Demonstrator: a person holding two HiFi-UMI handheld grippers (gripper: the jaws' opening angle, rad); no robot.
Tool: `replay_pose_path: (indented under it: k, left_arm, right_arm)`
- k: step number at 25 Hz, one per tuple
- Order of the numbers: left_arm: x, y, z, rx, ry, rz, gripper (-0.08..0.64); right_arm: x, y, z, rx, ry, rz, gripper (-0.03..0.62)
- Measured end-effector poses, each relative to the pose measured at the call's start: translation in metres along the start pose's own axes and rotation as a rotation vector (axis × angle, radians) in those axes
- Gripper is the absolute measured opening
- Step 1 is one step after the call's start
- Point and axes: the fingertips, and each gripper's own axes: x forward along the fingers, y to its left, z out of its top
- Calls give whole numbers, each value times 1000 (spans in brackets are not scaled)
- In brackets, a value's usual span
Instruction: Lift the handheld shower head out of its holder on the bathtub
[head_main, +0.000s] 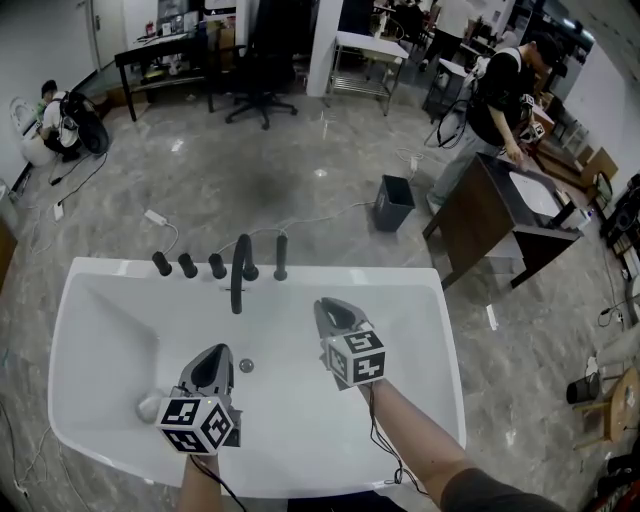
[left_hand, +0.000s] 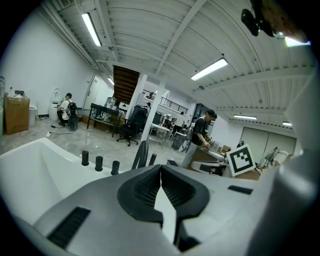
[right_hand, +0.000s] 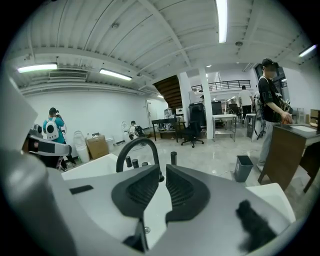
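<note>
Left hand-held gripper and right hand-held gripper, both clenched empty, over white bathtub, drain inside.

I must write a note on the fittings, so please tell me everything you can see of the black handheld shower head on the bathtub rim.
The handheld shower head is a slim, matte black stick, seemingly metal. It stands upright in its holder on the far rim of the white bathtub, just right of the curved spout, last in the row of black fittings. The left gripper and the right gripper both hang short of it.
</note>
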Motion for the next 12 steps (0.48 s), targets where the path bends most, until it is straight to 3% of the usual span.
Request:
replay_pose_path:
  k: [5,8,12]
  left_arm:
    - [24,2,-5,16,8,8,15]
    - [38,10,-9,17,14,25,15]
    - [49,22,-14,47,14,61,15]
  right_arm:
    - [34,-15,-2,18,10,5,37]
    - [56,-20,-6,42,21,25,119]
    - [84,-24,-15,14,26,43,170]
